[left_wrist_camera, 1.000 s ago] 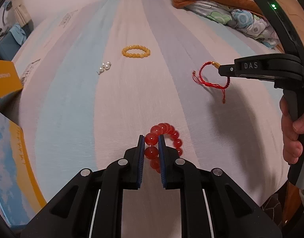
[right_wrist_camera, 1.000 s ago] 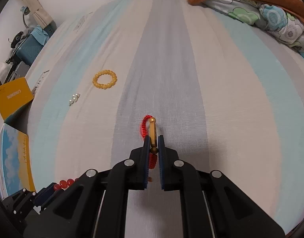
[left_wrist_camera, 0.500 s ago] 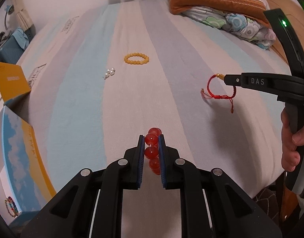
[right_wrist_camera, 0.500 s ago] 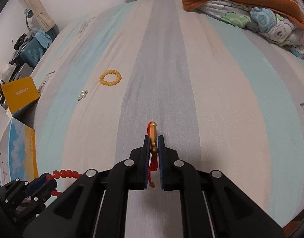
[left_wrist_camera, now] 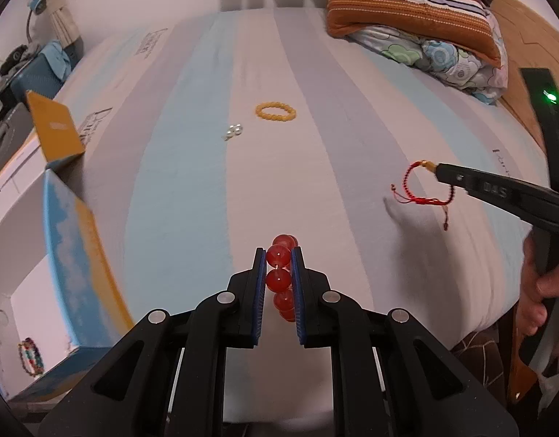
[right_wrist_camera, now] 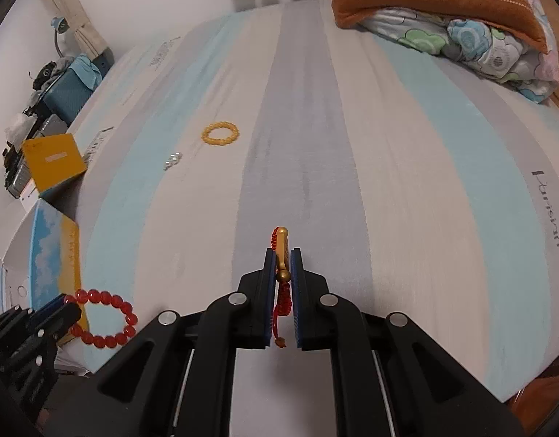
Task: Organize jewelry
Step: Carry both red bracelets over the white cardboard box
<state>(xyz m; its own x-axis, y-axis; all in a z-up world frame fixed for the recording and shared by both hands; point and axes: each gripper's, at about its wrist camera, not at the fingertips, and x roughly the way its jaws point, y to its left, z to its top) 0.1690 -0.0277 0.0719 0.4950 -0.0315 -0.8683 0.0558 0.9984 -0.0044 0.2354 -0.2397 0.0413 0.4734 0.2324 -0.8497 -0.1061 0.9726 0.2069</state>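
Observation:
My left gripper [left_wrist_camera: 278, 255] is shut on a red bead bracelet [left_wrist_camera: 279, 278], which hangs above the striped bed; the right wrist view shows that bracelet [right_wrist_camera: 104, 318] as a full loop at the lower left, held by the left gripper [right_wrist_camera: 66, 309]. My right gripper [right_wrist_camera: 283, 255] is shut on the gold bar of a red cord bracelet [right_wrist_camera: 282, 255]. From the left wrist view the cord bracelet [left_wrist_camera: 421, 189] dangles from the right gripper [left_wrist_camera: 437, 173]. A yellow bead bracelet [left_wrist_camera: 275, 112] and a small pearl piece [left_wrist_camera: 232, 132] lie farther up the bed.
An open blue-and-yellow box [left_wrist_camera: 71, 247] stands at the bed's left edge, with a multicoloured bracelet [left_wrist_camera: 31, 357] inside and its yellow flap [left_wrist_camera: 55, 131] raised. Pillows and a folded quilt [left_wrist_camera: 425, 29] are piled at the far right. A person's hand [left_wrist_camera: 538, 291] grips the right tool.
Both grippers have risen and pulled back from the bed, each carrying its bracelet. The red beads now hang free, and more of the box shows at the left.

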